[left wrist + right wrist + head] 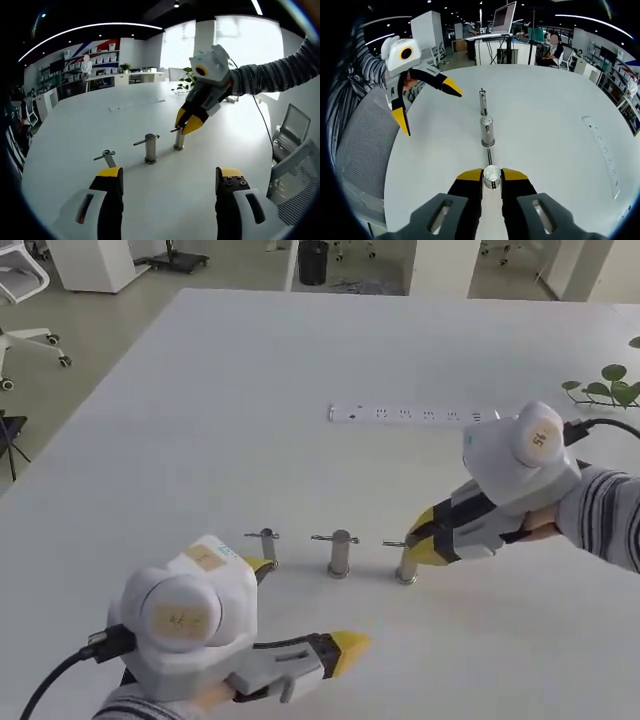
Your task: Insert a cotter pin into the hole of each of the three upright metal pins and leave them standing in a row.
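The left tool (306, 604) gapes empty before the pin row (340, 558), while the right tool (413, 538) clamps the end pin (406, 573).

The left gripper (308, 605) and the right gripper (418, 540) have white bodies and black jaws tipped in yellow. The metal pins (339, 555) are silver-grey; the table (300, 370) and the power strip (415, 415) are plain white. The sleeve (605, 510) is striped pale grey and dark, and the plant leaves (610, 385) are green.
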